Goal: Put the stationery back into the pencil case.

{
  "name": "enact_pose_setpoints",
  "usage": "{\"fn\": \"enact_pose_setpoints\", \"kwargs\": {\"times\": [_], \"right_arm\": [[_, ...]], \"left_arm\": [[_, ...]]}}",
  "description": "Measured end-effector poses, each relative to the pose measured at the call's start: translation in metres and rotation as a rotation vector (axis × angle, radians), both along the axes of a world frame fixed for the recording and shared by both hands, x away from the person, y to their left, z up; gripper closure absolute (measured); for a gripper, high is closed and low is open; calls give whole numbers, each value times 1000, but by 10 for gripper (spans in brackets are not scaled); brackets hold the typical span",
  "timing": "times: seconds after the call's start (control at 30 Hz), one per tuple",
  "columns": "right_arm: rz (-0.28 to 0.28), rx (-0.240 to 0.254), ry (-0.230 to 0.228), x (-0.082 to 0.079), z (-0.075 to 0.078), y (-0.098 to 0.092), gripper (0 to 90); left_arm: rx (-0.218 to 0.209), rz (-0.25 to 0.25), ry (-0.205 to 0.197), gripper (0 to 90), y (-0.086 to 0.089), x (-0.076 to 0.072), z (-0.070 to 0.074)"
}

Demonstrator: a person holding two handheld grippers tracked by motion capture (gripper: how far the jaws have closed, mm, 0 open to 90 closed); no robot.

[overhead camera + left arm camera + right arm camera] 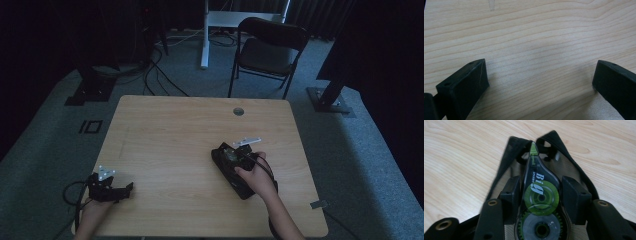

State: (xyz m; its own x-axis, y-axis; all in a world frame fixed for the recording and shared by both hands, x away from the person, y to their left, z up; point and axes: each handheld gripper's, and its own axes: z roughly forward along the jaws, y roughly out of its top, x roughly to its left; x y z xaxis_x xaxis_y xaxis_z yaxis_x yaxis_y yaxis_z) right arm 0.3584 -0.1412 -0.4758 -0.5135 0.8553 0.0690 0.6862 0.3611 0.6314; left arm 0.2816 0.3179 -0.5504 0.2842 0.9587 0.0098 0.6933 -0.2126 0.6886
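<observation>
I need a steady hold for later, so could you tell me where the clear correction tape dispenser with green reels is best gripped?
Probably across its flat sides at the green reel, the widest part, coming from the rear. The right gripper holds the correction tape dispenser there, its tapered tip pointing towards the wooden table.

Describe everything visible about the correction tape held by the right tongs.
The correction tape is a teardrop-shaped dispenser with a clear smoky shell, seemingly plastic. Inside sit a green reel under white "Big" lettering and a grey toothed reel below it. Its green pointed tip faces away from the camera, over a black pouch lying open on the wooden table. The right tongs clamp it by its flanks. In the high view it is too small to make out.
</observation>
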Motion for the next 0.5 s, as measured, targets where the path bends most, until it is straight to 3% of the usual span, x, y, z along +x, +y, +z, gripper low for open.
{"fn": "enact_pose_setpoints", "kwargs": {"times": [0.5], "right_arm": [[13, -49, 71, 9, -16, 7, 507]], "left_arm": [[0, 0, 0, 2, 0, 0, 0]]}}
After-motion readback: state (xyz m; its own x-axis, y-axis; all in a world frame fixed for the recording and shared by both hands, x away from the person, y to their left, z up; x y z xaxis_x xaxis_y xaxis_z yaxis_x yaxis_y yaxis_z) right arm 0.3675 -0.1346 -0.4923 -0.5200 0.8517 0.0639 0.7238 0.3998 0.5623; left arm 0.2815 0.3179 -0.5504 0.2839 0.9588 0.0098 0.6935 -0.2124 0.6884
